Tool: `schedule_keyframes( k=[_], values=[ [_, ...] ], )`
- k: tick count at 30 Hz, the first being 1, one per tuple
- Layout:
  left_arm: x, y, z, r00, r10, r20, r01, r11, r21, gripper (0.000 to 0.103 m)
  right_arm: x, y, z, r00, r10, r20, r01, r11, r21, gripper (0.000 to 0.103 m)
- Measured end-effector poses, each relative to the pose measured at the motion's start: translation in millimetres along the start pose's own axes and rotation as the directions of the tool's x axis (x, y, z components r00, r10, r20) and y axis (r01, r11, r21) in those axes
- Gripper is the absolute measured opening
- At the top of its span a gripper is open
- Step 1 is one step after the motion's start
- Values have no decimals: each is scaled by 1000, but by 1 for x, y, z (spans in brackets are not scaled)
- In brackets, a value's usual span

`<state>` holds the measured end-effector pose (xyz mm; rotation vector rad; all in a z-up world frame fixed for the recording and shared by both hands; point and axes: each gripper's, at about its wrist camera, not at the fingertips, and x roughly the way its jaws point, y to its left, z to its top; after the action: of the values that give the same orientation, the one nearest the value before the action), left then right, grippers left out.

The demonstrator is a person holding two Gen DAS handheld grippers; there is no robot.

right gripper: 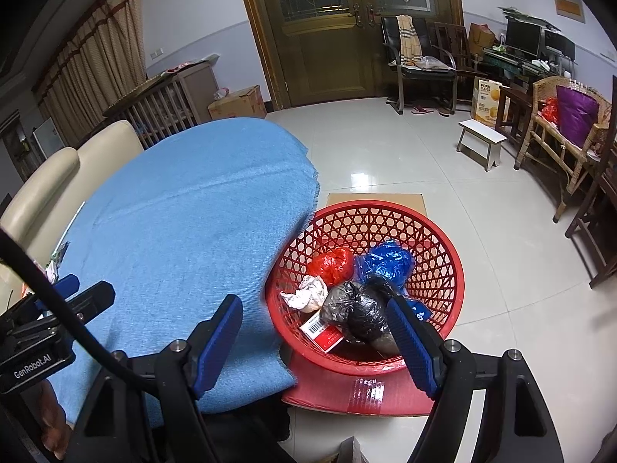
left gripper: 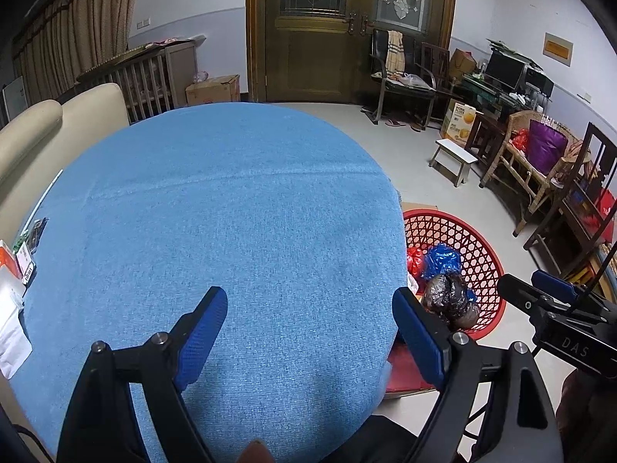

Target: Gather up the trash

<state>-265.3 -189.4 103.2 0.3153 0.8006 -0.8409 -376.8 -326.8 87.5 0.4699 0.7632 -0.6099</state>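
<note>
A red plastic basket [right gripper: 435, 247] stands on the floor to the right of the blue-covered table [right gripper: 185, 231]. Inside lie a red bag [right gripper: 331, 264], a blue bag [right gripper: 385, 260], a black bag [right gripper: 358, 310], crumpled white paper [right gripper: 306, 293] and a red packet [right gripper: 322, 333]. My right gripper [right gripper: 314, 310] hangs open above the basket's near rim, nothing between its blue pads. My left gripper [left gripper: 310, 301] stands open over the table's blue cloth [left gripper: 239, 212], empty. The basket [left gripper: 486, 254] shows at the right of the left wrist view, with the right gripper's body [left gripper: 559, 316] beside it.
White paper and small packets [left gripper: 15, 274] lie at the table's left edge, beside a cream sofa [left gripper: 46, 135]. Flat cardboard [right gripper: 378, 198] lies under the basket. A white stool [right gripper: 482, 141], wicker chair [right gripper: 559, 139], dark chairs and a desk line the right side.
</note>
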Motion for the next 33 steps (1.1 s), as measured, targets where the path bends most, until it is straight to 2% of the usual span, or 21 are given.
schedule_keyframes(
  k=[33],
  values=[
    [4,-3,0,1000,5,-8,-5,1000,20,87,1,-2,4,1000,-11,1,11,1000,4,80]
  ],
)
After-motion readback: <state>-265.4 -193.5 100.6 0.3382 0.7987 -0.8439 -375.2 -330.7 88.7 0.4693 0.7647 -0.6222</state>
